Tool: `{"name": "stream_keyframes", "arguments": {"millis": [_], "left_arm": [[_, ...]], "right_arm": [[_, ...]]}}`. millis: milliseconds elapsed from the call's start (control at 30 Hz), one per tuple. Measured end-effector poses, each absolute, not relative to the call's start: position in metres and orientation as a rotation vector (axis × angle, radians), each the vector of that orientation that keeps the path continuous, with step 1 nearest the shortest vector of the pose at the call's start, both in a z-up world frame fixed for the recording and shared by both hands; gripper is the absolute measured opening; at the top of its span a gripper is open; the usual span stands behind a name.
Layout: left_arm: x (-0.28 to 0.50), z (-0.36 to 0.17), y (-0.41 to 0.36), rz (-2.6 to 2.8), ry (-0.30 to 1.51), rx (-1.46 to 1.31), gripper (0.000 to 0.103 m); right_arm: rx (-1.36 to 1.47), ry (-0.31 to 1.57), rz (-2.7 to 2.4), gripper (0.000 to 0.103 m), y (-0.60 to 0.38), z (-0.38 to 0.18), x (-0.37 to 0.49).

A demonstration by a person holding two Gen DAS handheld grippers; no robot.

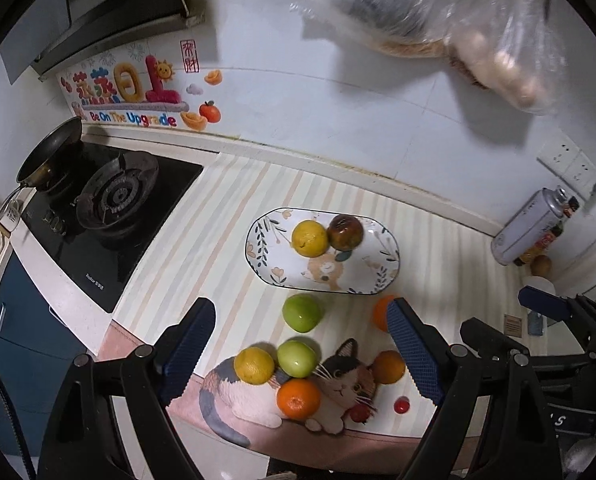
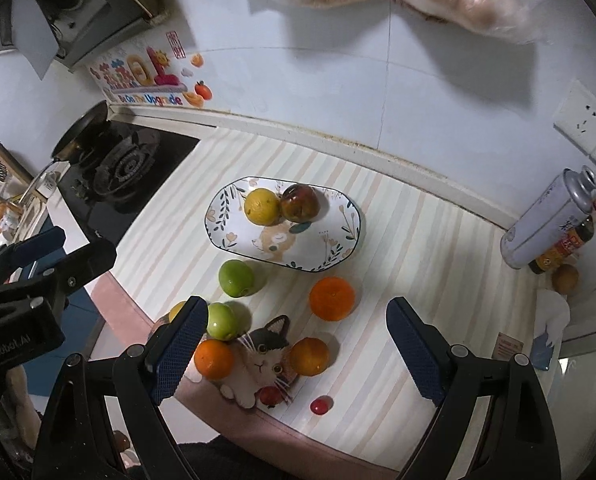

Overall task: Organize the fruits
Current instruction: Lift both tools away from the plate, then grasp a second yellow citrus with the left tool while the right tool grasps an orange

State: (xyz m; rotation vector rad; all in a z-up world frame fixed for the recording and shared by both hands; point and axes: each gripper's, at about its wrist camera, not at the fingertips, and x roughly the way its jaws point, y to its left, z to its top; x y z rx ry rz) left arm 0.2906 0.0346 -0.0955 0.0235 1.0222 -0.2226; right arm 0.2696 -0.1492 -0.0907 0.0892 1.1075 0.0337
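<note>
An oval patterned plate (image 1: 381,276) (image 2: 226,236) on the striped counter holds a yellow lemon (image 1: 309,238) (image 2: 261,206) and a dark red apple (image 1: 345,232) (image 2: 299,203). Loose fruit lies in front of it: two green apples (image 1: 301,313) (image 2: 236,278), a second lemon (image 1: 254,365), oranges (image 1: 298,398) (image 2: 331,298) and two small red fruits (image 1: 401,405) (image 2: 321,405). My left gripper (image 1: 301,350) hovers open above the loose fruit, holding nothing. My right gripper (image 2: 292,346) is also open and empty above the same pile.
A gas hob (image 1: 114,200) with a black pan (image 1: 50,152) is at the left. A gas canister (image 2: 545,224) and sauce bottles (image 2: 569,240) stand at the right by the wall. Plastic bags (image 1: 437,20) hang on the tiled wall above. A brown kiwi (image 2: 565,278) lies nearby.
</note>
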Motion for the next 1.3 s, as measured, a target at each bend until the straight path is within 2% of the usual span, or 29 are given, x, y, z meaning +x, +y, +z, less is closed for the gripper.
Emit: {"name": "stream_keyframes", "arguments": {"millis": [333,567,600,633,967,1067,1133,1267,1300], "left_arm": [[0.265,-0.070,0.038,-0.235,0.970,0.008,0.088],[0.276,-0.086,0.048,-0.216,1.016,-0.022,0.088],[0.279,-0.091,0.049,-0.210,1.025,-0.019,0.094],[0.284,-0.100,0.051,-0.196,1.035,-0.008,0.103],[0.324,-0.236,0.084,-0.033,1.306,0.039,0.103],[0.335,-0.274,0.096,-0.019,1.392,0.001,0.099],[0.340,-0.297,0.100,-0.033,1.452,-0.030,0.092],[0.342,-0.327,0.098,-0.085,1.524,-0.072,0.090],[0.341,-0.333,0.097,-0.092,1.538,-0.083,0.083]], "right_arm": [[0.096,1.064,0.050,0.093,-0.152,-0.065,0.246],[0.161,1.095,0.058,0.093,-0.160,-0.080,0.256],[0.175,1.116,0.055,0.093,-0.163,-0.089,0.261],[0.196,1.138,0.054,0.093,-0.167,-0.100,0.265],[0.318,1.457,0.020,0.093,-0.179,-0.257,0.297],[0.339,1.514,0.002,0.089,-0.179,-0.291,0.299],[0.354,1.545,-0.005,0.086,-0.179,-0.307,0.300],[0.365,1.594,-0.012,0.081,-0.177,-0.331,0.303],[0.365,1.602,-0.014,0.081,-0.176,-0.335,0.303]]}}
